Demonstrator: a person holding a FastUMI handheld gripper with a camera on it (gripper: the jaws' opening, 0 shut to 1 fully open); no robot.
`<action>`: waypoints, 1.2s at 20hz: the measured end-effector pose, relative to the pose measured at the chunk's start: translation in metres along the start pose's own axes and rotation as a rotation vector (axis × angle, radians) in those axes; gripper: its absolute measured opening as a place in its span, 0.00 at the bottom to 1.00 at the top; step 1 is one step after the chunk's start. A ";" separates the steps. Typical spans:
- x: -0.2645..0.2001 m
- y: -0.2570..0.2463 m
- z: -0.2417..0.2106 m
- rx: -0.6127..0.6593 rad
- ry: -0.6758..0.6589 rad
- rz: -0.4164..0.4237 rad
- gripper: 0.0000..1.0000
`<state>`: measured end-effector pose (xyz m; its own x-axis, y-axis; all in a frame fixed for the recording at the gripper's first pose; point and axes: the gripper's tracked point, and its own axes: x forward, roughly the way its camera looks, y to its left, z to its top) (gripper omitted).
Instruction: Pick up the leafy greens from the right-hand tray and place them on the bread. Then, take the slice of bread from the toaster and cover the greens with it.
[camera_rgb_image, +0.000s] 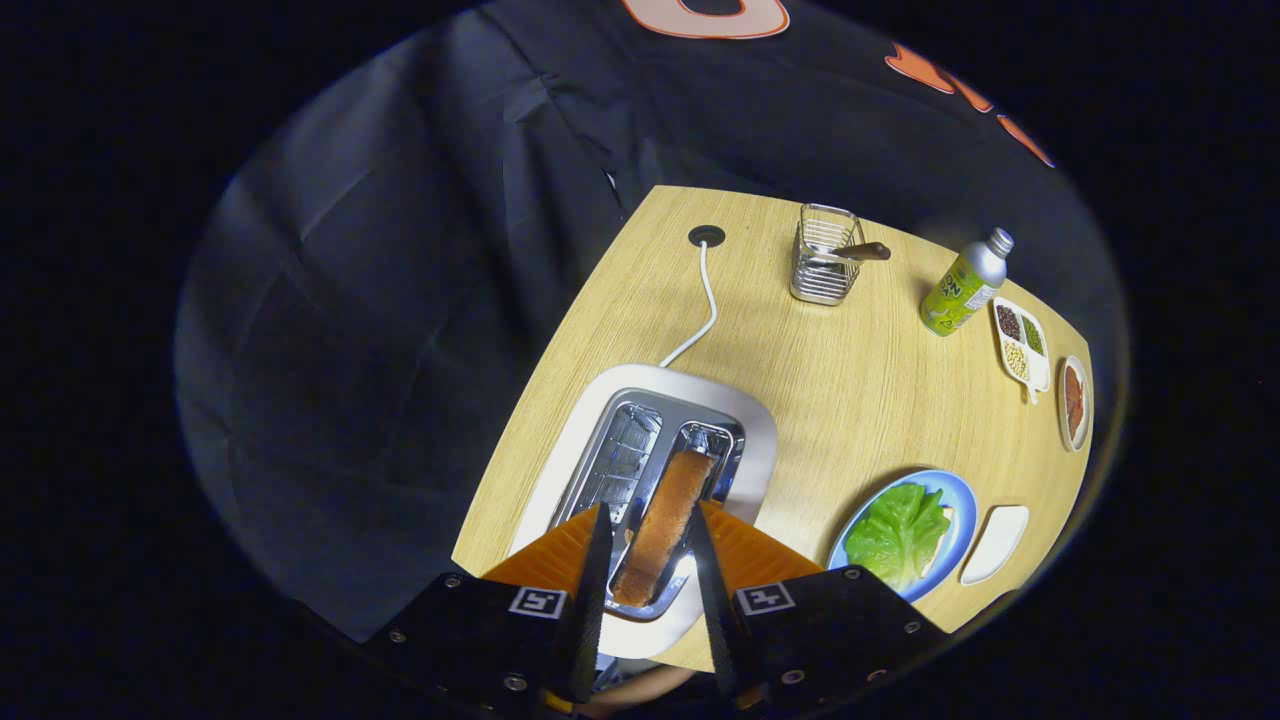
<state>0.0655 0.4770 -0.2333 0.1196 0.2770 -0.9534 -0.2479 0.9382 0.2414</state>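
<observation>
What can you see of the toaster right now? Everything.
The toaster is seen from above: a white rounded body with a shiny metal top plate and two long slots. The slot nearer the table edge looks empty; the other holds a browned bread slice standing on edge and sticking up. A white cord runs from it to a hole in the wooden table. The tool hangs open over it, fingers either side of the slice; contact is unclear.
</observation>
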 end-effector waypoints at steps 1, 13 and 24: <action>0.003 0.000 -0.002 -0.011 0.003 -0.010 0.47; -0.017 -0.011 0.012 0.030 -0.082 0.062 0.13; -0.121 -0.066 0.015 0.103 -0.284 0.251 0.13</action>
<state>0.0818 0.3843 -0.1315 0.3325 0.5336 -0.7776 -0.2073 0.8457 0.4917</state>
